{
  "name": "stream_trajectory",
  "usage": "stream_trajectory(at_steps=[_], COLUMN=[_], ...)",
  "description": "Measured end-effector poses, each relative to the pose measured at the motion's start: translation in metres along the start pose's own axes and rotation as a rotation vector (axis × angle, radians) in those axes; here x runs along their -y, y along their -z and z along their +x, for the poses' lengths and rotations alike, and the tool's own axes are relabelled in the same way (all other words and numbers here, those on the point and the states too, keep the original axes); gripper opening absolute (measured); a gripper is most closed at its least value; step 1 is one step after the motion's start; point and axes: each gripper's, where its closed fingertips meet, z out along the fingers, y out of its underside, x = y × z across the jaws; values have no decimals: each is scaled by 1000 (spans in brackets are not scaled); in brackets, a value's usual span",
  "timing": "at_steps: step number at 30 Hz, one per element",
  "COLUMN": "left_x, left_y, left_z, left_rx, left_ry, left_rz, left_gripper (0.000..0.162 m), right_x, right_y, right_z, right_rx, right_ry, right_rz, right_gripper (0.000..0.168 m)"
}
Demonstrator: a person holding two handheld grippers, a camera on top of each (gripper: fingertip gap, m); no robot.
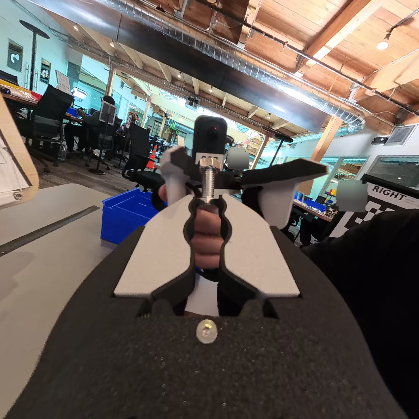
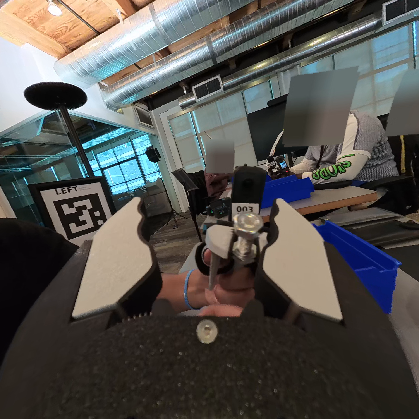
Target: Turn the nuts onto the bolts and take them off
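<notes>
The left gripper (image 1: 207, 201) has its jaws clamped on the lower end of a bolt (image 1: 208, 181), which stands upright with its hex head on top and its threaded shank bare above the jaws. A nut (image 2: 243, 253) sits on the thread just above the grip, best seen from the right wrist view, where the bolt (image 2: 246, 235) rises out of the closed left gripper (image 2: 240, 258). The right gripper (image 2: 207, 217) holds nothing: its jaws stand wide apart on either side of the bolt and touch neither bolt nor nut. In the left wrist view the right gripper (image 1: 226, 172) faces back from just behind the bolt, its white fingers (image 1: 275, 197) spread. A hand (image 1: 207, 240) grips its handle below. A blue bin (image 1: 127, 214) rests on the grey desk (image 1: 45, 249) to the left, behind the grippers. Beyond lie office chairs, an orange cone (image 1: 152, 157) and seated people.
</notes>
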Motion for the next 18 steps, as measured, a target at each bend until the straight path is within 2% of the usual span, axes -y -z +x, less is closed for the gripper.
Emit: stream_trajectory(at_steps=[4, 8, 18], left_x=[15, 29, 5], left_y=[14, 26, 4], left_z=[-9, -8, 1], left_rx=[31, 37, -24], left_ry=[13, 9, 27], left_rz=[70, 116, 25], left_gripper=[17, 17, 17], right_x=[1, 2, 0], right_y=[0, 4, -3], right_z=[-1, 7, -5], right_rx=[-12, -30, 11], right_ry=[3, -9, 11], right_rz=[-12, 6, 12], right_gripper=[110, 101, 103])
